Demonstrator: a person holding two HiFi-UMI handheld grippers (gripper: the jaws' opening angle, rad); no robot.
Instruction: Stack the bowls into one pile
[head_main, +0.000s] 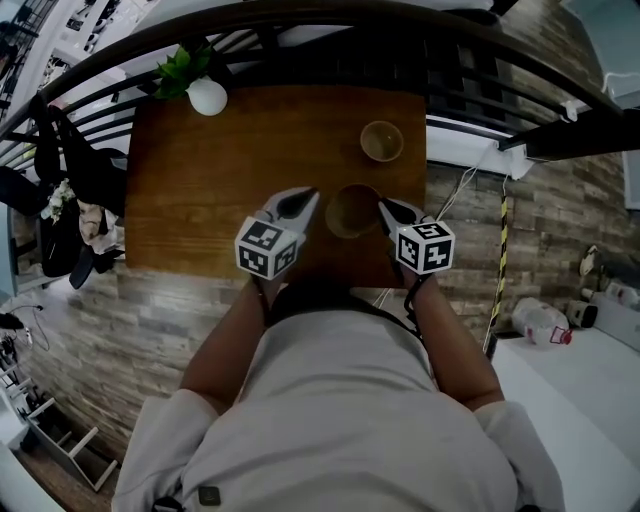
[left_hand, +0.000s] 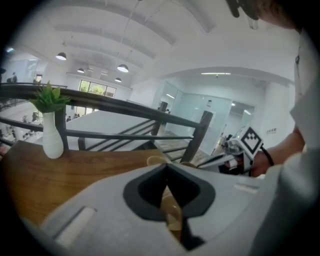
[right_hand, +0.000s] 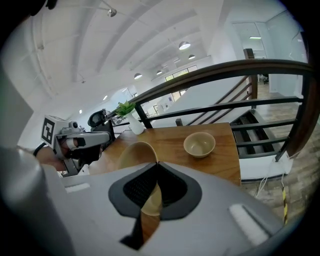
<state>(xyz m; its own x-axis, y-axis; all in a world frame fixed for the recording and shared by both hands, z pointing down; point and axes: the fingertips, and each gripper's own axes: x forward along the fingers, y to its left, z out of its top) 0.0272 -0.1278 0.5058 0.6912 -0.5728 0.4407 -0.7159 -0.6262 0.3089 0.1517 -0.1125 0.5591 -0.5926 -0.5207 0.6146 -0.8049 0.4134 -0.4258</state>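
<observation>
A tan bowl (head_main: 352, 210) hangs over the near edge of the wooden table (head_main: 220, 190). My right gripper (head_main: 385, 207) is shut on its right rim, and the bowl (right_hand: 132, 152) rises tilted above the jaws in the right gripper view. A second tan bowl (head_main: 381, 141) stands upright on the table farther back; the right gripper view has this second bowl (right_hand: 199, 144) ahead and to the right. My left gripper (head_main: 305, 200) sits just left of the held bowl with its jaws shut. I cannot tell whether it touches the rim.
A white vase with a green plant (head_main: 207, 96) stands at the table's far left corner. A dark railing (head_main: 330, 20) curves behind the table. Beyond the table's right edge there is a drop to a brick-patterned floor (head_main: 560, 220).
</observation>
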